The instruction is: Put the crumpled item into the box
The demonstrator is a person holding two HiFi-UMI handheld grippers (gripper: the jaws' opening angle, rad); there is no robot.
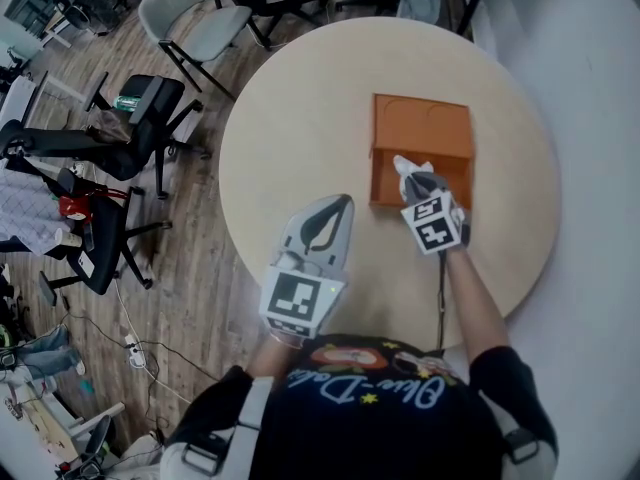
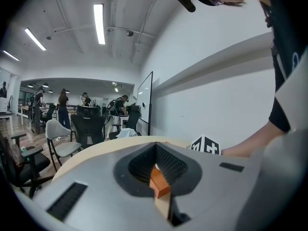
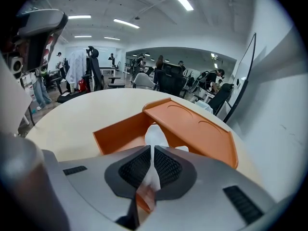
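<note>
Your right hand-held gripper (image 3: pixel 152 165) pinches the crumpled item (image 3: pixel 155 137) by one edge over the box (image 3: pixel 195 124). It looks light and soft, probably tissue. Your left hand-held gripper (image 2: pixel 156 174) is closed and empty.

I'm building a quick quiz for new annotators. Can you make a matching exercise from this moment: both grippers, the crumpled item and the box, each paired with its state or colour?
Things:
1. left gripper
2. right gripper
3. crumpled item
4. box

Descriptions:
a. orange, lying open on the round table
b. white, pinched between two jaws
c. jaws together, holding nothing
d. shut on something, at the box's near side

Pairs: 1-c, 2-d, 3-b, 4-a
</note>
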